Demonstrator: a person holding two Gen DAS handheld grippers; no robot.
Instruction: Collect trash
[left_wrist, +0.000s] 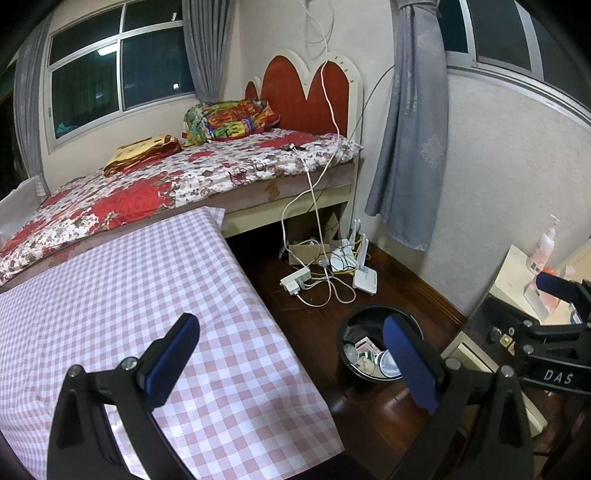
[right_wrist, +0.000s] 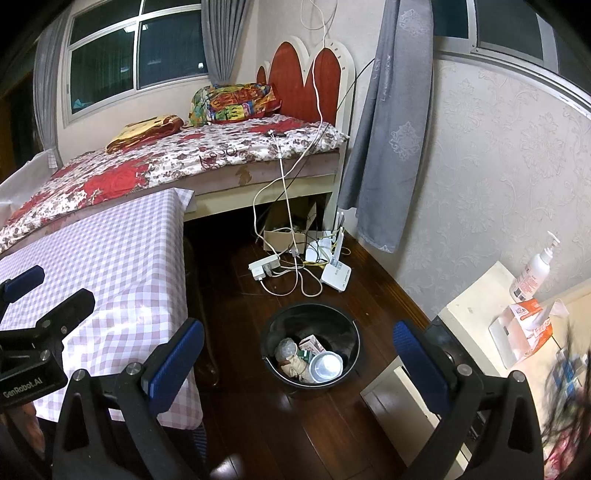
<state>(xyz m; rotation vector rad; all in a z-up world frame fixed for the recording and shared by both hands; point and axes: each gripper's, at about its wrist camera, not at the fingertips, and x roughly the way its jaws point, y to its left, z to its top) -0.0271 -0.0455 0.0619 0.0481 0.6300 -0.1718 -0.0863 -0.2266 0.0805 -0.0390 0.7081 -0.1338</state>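
Dark wooden floor (right_wrist: 255, 424) carries the black bin (right_wrist: 310, 345), which already holds a cup, small cartons and crumpled scraps, standing between the checked tablecloth (right_wrist: 122, 258) and a low cabinet. I hold my left gripper (left_wrist: 291, 363) and right gripper (right_wrist: 299, 356) above that bin, both spread wide with nothing between the blue pads, so I judge the gathering nearly done. Beyond the bin a power strip (right_wrist: 264, 266), router and loose cables lie under the floral bed (right_wrist: 177, 162); reaching low there could snag a cord and drag it.
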